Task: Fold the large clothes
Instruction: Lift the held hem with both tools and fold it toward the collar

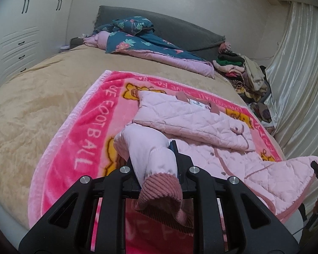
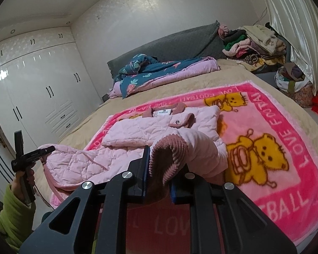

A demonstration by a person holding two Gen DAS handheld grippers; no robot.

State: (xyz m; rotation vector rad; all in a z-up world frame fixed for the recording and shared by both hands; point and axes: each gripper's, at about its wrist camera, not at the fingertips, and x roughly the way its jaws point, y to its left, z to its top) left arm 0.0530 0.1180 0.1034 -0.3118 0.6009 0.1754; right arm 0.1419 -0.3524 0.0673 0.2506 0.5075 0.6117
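Note:
A pale pink quilted jacket (image 1: 190,116) lies on a bright pink bear-print blanket (image 1: 84,137) with its collar at the far end. In the left wrist view my left gripper (image 1: 154,158) is shut on one smooth pink sleeve (image 1: 146,141), and its ribbed dusty-pink cuff (image 1: 161,192) hangs toward the camera. My right gripper (image 2: 161,165) is shut on the other sleeve's ribbed cuff (image 2: 169,154), raised above the jacket (image 2: 142,131). The right wrist view shows the left gripper (image 2: 46,149) at the jacket's left edge, held by a hand in a green sleeve (image 2: 17,211).
The blanket (image 2: 275,148) lies on a bed with a tan cover (image 1: 31,105). A blue floral quilt (image 1: 142,40) lies by the grey headboard (image 1: 180,27). A pile of clothes (image 1: 243,72) and a shiny curtain (image 1: 296,84) are on the right, a white wardrobe (image 2: 31,89) on the left.

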